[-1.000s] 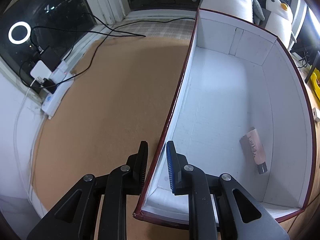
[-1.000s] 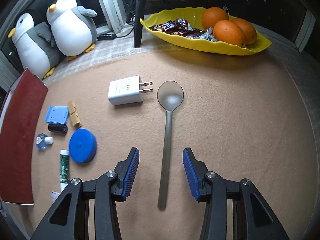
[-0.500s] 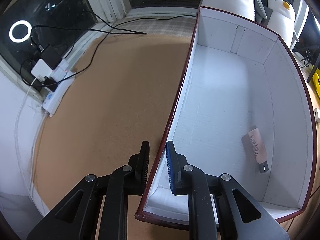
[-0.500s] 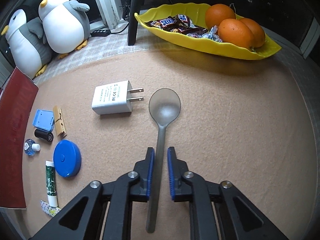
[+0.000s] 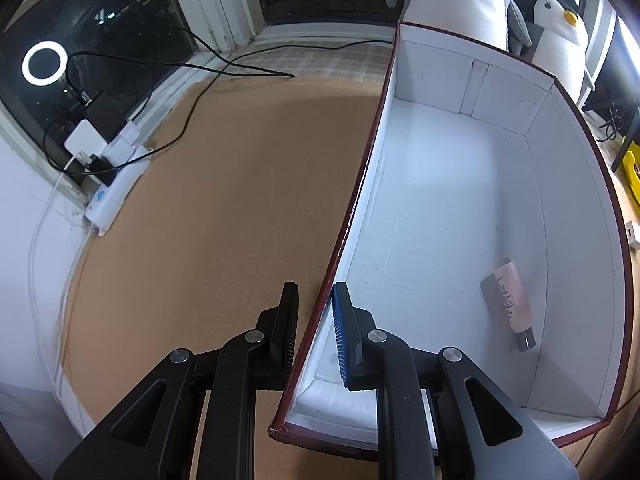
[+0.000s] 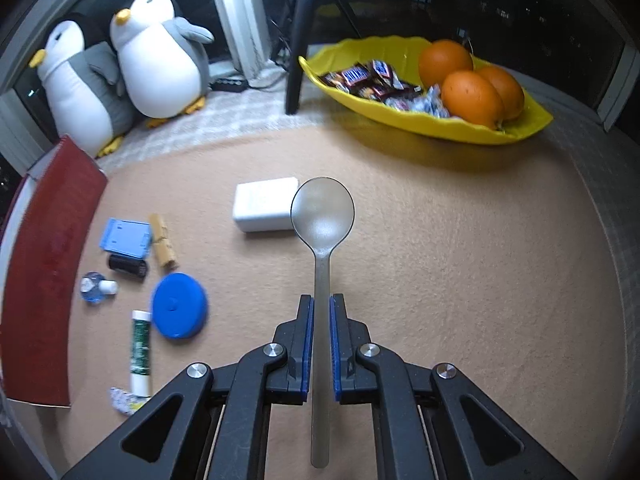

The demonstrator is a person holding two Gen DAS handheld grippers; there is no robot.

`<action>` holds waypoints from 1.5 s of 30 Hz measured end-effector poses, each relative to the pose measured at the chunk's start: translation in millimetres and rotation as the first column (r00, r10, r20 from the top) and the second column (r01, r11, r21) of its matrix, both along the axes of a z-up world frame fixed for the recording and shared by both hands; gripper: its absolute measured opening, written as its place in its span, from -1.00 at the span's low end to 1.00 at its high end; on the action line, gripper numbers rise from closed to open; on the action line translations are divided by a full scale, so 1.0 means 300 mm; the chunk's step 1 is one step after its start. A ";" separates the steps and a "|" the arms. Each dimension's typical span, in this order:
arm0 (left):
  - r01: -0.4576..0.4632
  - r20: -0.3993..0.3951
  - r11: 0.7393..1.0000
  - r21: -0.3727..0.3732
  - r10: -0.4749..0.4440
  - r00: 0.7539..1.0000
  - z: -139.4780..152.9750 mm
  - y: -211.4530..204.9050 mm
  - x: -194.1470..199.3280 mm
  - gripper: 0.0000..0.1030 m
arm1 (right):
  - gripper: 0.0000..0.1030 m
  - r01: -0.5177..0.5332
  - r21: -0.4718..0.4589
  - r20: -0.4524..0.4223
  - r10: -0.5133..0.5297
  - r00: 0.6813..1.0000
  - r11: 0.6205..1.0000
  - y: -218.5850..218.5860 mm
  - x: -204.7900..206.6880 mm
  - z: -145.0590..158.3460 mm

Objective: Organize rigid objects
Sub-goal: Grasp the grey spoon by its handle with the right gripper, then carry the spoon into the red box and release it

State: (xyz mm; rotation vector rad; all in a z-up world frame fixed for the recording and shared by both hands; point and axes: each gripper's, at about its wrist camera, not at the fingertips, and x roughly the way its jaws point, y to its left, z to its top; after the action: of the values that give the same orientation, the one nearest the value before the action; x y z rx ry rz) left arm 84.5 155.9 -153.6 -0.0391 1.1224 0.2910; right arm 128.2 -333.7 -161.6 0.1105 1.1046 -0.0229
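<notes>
While clamping box wall with left gripper, gripping spoon handle mid-length between clenched right gripper jaws, bowl projecting ahead.

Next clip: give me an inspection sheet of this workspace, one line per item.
Surface: tan mat.
Job's things: spoon in right claw; white box holding a pink tube; charger, blue lid, green tube on the mat.
Clutter: yellow dish with oranges, candy.
Grippers: left claw shut on the box wall.
Cables: black cables, power strip.
Surroundings: plush penguins, window.
</notes>
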 end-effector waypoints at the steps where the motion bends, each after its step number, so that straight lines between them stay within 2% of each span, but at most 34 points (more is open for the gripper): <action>1: 0.001 0.003 1.000 -0.002 -0.001 1.000 0.000 0.001 -0.001 -0.69 | -0.86 -0.009 0.004 0.011 0.009 1.000 1.000 0.016 -0.005 0.019; 9: 0.009 0.034 0.999 -0.034 -0.008 0.999 -0.002 0.014 -0.003 -0.72 | -0.86 -0.152 0.061 0.100 0.146 0.984 0.986 0.259 -0.028 0.200; 17: 0.021 0.057 0.998 -0.066 -0.017 0.998 -0.004 0.023 -0.007 -0.74 | -0.86 -0.345 0.087 0.164 0.328 0.930 0.935 0.594 -0.033 0.308; 33: 0.024 0.090 0.993 -0.112 -0.014 0.996 -0.011 0.042 -0.009 -0.77 | -0.86 -0.521 0.127 0.117 0.509 0.853 0.844 1.009 -0.042 0.237; 45: 0.019 0.096 0.992 -0.127 -0.007 0.995 -0.014 0.045 -0.010 -0.77 | -0.86 -0.556 0.112 0.067 0.552 0.831 0.824 1.115 -0.041 0.164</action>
State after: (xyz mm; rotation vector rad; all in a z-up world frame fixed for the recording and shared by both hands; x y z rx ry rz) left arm 81.6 169.5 -157.8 -0.1574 1.0451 0.2031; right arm 115.9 0.9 -112.3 -0.1018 1.0714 0.5756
